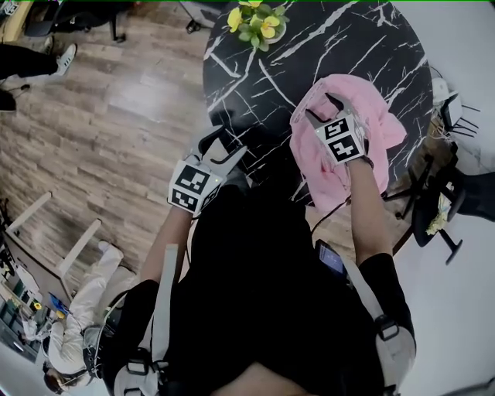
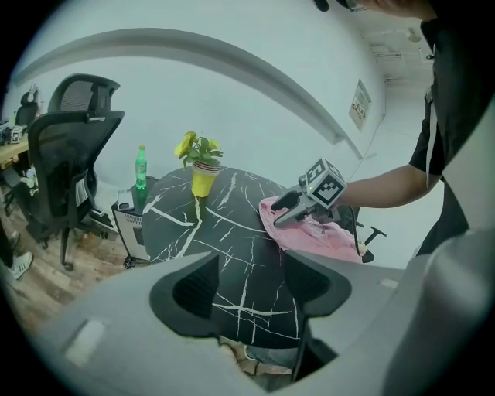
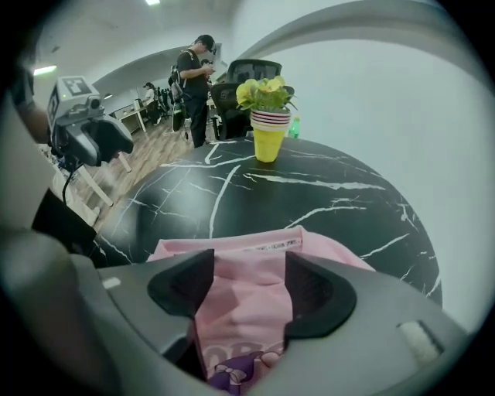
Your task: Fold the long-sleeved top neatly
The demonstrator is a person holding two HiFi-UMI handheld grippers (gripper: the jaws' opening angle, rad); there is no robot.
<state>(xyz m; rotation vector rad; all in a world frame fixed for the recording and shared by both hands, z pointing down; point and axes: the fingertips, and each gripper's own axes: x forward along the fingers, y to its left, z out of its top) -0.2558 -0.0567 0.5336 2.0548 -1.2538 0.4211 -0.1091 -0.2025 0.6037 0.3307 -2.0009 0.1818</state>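
Hanging by the near edge of the table (image 1: 309, 46), the left gripper (image 1: 224, 151) has its jaws apart on nothing, probably waiting for a corner to take. Further out, the right gripper (image 1: 321, 110) tips steeply down over the pink top (image 1: 379, 116), jaws spread above the cloth without pinching it, seemingly choosing a spot. The top lies bunched and rumpled on the table's right side, unfolded, while a potted plant (image 1: 259, 23) stands beyond.
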